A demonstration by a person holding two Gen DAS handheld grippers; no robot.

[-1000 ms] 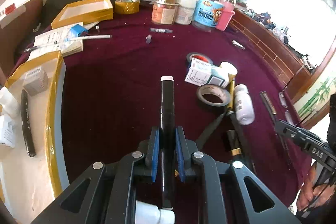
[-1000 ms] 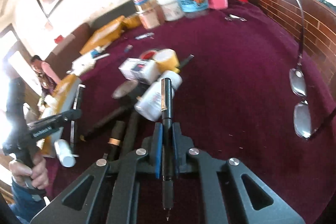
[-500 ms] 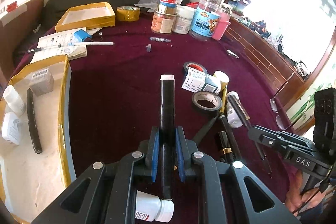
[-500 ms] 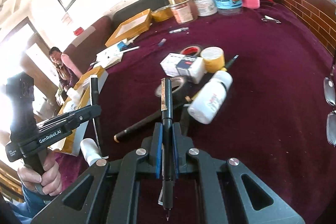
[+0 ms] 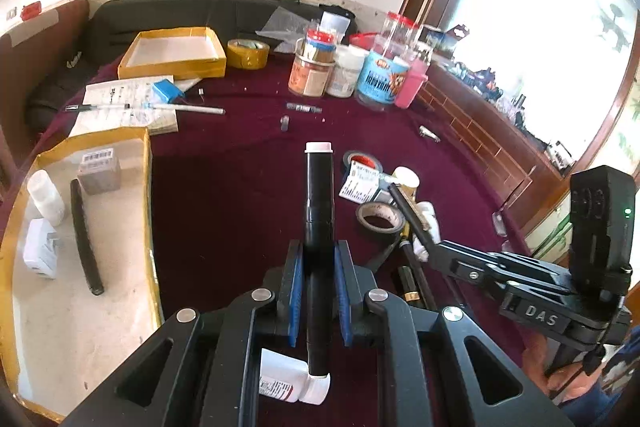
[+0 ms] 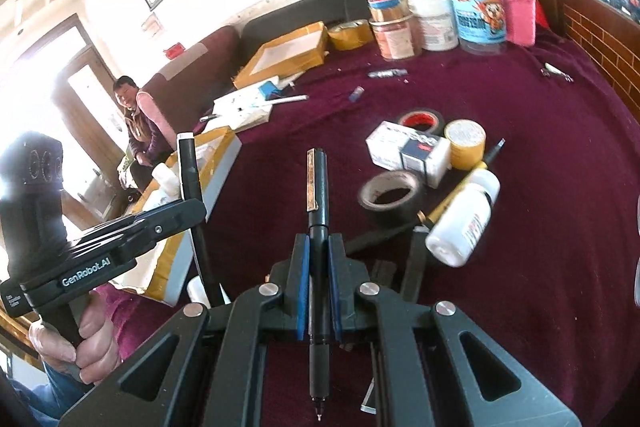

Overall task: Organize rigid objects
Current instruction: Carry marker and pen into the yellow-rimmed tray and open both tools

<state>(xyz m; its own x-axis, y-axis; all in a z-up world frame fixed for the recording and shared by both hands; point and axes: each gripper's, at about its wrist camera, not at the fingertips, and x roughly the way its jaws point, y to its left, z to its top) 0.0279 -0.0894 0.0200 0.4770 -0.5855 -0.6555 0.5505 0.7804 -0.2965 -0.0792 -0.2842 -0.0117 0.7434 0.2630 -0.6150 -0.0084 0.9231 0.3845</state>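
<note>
I am pinching a black marker (image 5: 319, 227) in my left gripper (image 5: 319, 291) at lower centre, above the maroon cloth (image 5: 224, 211). My right gripper (image 6: 319, 291) is clamping a black pen (image 6: 317, 211) at lower centre, tip pointing down the frame

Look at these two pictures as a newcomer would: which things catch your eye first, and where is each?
First come the two tongs, each shut on a dark stick held over the dark red tablecloth: the left tongs grip a thick black marker with a white end, the right tongs a slim black pen with a gold clip. Next, the bright cluster of jars at the table's far edge, and the yellow-edged tray at the left.
</note>
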